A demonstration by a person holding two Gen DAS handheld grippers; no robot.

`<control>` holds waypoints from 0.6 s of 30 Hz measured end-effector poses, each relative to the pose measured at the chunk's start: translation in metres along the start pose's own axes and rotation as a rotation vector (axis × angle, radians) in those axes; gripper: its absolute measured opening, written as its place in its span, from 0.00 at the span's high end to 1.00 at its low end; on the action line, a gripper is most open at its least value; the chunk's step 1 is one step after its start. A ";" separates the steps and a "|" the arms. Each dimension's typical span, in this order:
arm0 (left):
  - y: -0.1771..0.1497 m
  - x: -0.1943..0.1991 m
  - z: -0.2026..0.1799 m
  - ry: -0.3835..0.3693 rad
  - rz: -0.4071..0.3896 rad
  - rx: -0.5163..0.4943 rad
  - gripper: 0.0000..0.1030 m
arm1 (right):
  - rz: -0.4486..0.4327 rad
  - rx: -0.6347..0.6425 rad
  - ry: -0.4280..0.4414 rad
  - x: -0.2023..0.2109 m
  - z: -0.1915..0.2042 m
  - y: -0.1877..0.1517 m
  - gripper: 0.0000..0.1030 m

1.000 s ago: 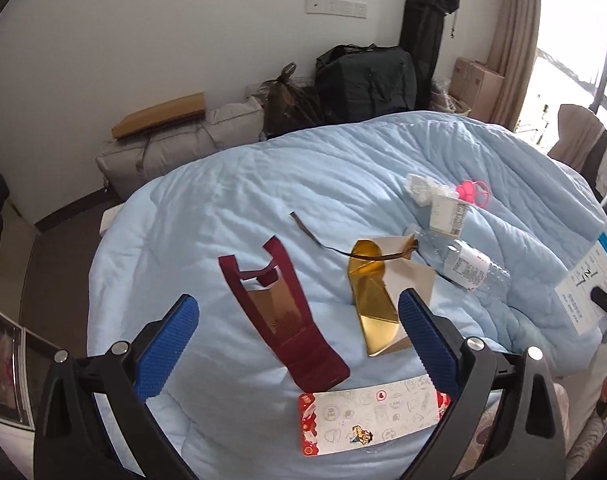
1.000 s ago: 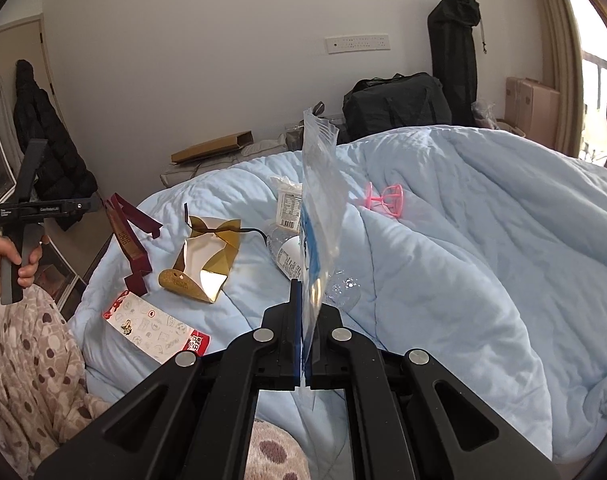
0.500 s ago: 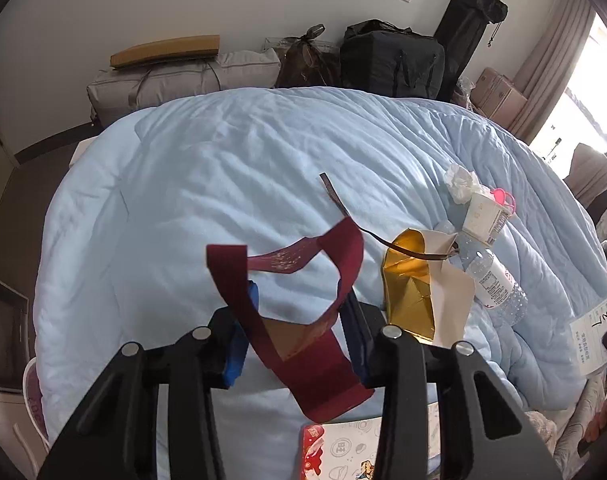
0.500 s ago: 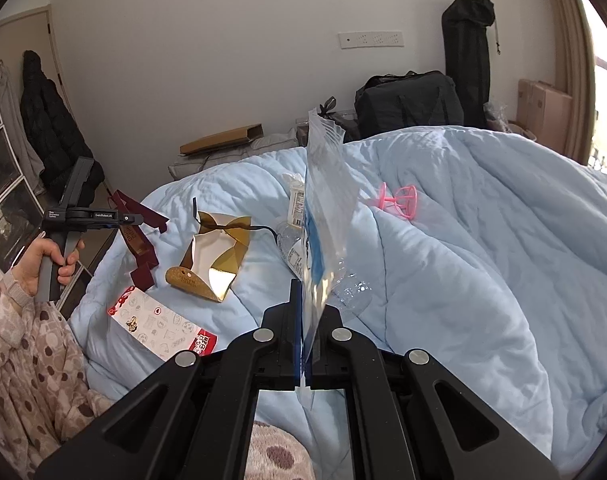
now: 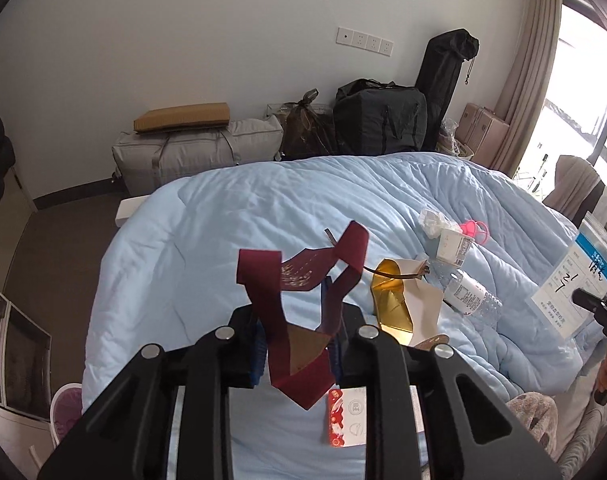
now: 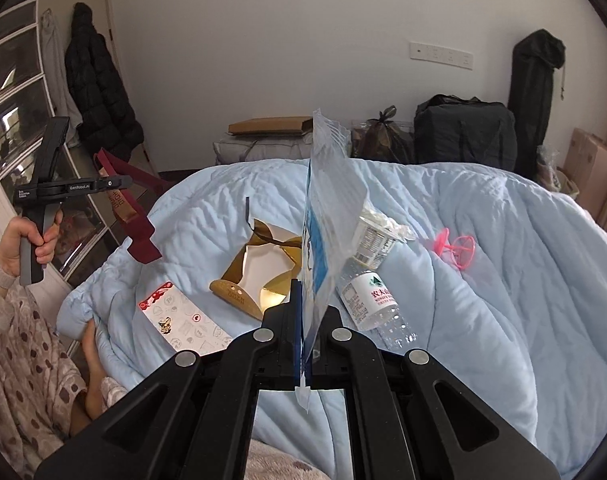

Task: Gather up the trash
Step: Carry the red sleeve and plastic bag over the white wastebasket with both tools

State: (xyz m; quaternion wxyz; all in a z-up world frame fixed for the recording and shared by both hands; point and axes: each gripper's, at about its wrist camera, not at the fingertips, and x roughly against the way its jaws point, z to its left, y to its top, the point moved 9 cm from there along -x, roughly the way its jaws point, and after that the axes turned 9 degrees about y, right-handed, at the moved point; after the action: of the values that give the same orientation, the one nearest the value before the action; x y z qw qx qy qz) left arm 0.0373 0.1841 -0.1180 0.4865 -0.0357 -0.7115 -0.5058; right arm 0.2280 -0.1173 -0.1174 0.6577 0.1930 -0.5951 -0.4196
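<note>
Left gripper (image 5: pixel 293 344) was closing on a dark red folded card wrapper (image 5: pixel 299 300), blue pads pressed against its lower part from either side. Wrapper was off the bed, carried in the air; its strips rose and curled up past the fingertips, gold lettering on one strip. From the right wrist view the same wrapper (image 6: pixel 133 216) hung below the left gripper (image 6: pixel 115 184), out over the bed's left edge, with the person's hand (image 6: pixel 27 240) on the handle.

Right gripper (image 6: pixel 302 344) was fully closed on a clear plastic bag (image 6: pixel 323 216) with a blue and white label. Bag stood upright from the jaws, edge-on to the camera, gripped near its bottom edge. In the left wrist view the bag (image 5: pixel 575 280) showed flat-on at far right.

Rest of the trash lay on the light blue quilt (image 6: pixel 483 248):
- Red and white printed carton (image 6: pixel 183 320), flat, near the bed's near-left corner.
- Gold opened box (image 6: pixel 263 268) with brown ribbon, just beyond the carton.
- Clear water bottle (image 6: pixel 371 300) on its side, right of the bag.
- White yoghurt cup (image 6: pixel 373 240), tipped, touching the bottle's far end.
- Pink plastic piece (image 6: pixel 455 248), further right, apart from the cup.

Bags and a flat cardboard box (image 6: pixel 271 124) sat against the far wall.
</note>
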 end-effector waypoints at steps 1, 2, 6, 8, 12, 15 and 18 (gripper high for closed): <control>-0.001 0.007 0.007 0.003 -0.008 -0.001 0.77 | 0.008 0.029 0.014 -0.004 0.009 0.004 1.00; -0.002 0.012 0.015 0.009 -0.013 -0.005 0.77 | 0.018 0.055 0.029 -0.010 0.019 0.007 1.00; -0.007 0.039 0.056 0.020 -0.035 -0.019 0.77 | 0.047 0.138 0.071 -0.035 0.068 0.019 1.00; -0.012 0.051 0.083 0.024 -0.042 -0.018 0.77 | 0.047 0.160 0.106 -0.051 0.102 0.027 1.00; -0.034 0.070 0.152 0.026 -0.044 0.044 0.77 | 0.034 0.166 0.184 -0.086 0.173 0.039 1.00; -0.056 0.078 0.208 0.046 -0.043 0.102 0.77 | 0.042 0.192 0.248 -0.118 0.232 0.048 1.00; -0.084 0.083 0.263 0.060 -0.026 0.159 0.77 | 0.073 0.220 0.318 -0.153 0.287 0.053 1.00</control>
State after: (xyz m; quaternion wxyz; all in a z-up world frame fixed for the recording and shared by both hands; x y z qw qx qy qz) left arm -0.2238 0.3051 -0.1190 0.5022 0.0275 -0.7350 -0.4548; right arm -0.0171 0.1034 -0.1096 0.7331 0.3058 -0.5325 -0.2923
